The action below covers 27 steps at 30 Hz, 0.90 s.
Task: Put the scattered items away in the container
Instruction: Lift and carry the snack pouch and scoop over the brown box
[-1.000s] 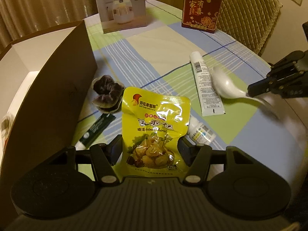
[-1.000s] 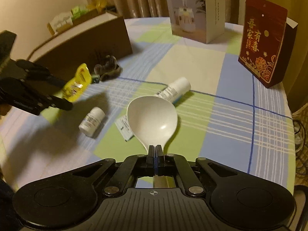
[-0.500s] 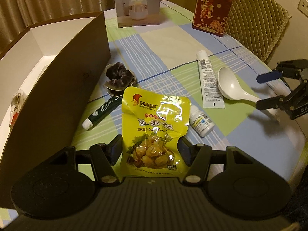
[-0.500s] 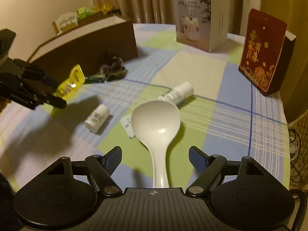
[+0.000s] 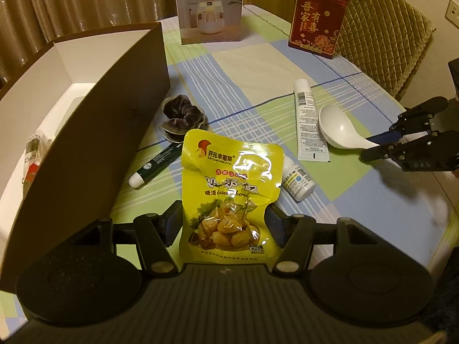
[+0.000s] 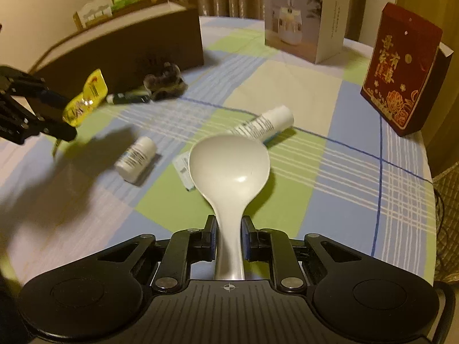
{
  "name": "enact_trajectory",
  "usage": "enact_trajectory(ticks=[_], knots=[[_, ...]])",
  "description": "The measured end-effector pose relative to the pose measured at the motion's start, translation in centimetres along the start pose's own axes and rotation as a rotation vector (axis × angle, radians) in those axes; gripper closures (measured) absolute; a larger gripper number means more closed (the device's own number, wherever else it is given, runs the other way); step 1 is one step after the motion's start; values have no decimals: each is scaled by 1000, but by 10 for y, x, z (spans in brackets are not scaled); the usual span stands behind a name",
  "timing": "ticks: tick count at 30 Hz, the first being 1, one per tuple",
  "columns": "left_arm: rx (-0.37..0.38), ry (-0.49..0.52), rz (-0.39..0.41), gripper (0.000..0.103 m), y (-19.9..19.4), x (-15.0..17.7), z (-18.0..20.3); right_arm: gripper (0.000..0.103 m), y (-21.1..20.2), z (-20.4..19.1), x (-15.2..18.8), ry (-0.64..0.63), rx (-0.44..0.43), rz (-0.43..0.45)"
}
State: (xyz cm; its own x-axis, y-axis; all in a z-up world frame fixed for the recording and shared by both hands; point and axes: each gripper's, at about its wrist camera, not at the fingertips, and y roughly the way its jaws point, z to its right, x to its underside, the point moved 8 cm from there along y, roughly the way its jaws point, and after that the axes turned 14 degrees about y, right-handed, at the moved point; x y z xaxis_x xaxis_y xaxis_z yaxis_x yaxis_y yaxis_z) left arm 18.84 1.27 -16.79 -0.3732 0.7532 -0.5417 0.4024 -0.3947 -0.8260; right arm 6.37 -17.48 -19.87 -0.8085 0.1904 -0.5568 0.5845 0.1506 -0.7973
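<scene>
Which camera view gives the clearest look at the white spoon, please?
The right wrist view: the white spoon fills the centre, bowl up, its handle clamped in the right tool. The left wrist view shows the spoon small at the right edge beside the white tube, its handle partly hidden.

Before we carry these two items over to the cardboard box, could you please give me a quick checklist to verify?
1. Left gripper shut on the yellow chestnut pouch: ok.
2. Right gripper on the white spoon: ok; its jaws have just been closing and its pads now press the handle.
3. Spoon lifted off the tablecloth: cannot tell.
4. Cardboard box open on top: ok.
5. Table cleared: not ok; the white tube, small white bottle, dark green tube and dark scrunchie remain.
</scene>
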Motion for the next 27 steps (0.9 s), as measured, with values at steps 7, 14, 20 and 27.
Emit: enact_trajectory(ticks=[7,14,20,27], knots=[[-17,-13,24,46,-18,0,-2,83,-22,-21,-14,9,-56,35],[-44,-18,55,46,-46,0,-11,83,-36,-47,-31,-3,-114,65],[-75,-44,97,46,-78,-2,-31,83,-43,-72,-50,-48,-162,83],[-128,-78,161,46,-120,-6,-71,83,-45,-106,-86,-129,-219,117]])
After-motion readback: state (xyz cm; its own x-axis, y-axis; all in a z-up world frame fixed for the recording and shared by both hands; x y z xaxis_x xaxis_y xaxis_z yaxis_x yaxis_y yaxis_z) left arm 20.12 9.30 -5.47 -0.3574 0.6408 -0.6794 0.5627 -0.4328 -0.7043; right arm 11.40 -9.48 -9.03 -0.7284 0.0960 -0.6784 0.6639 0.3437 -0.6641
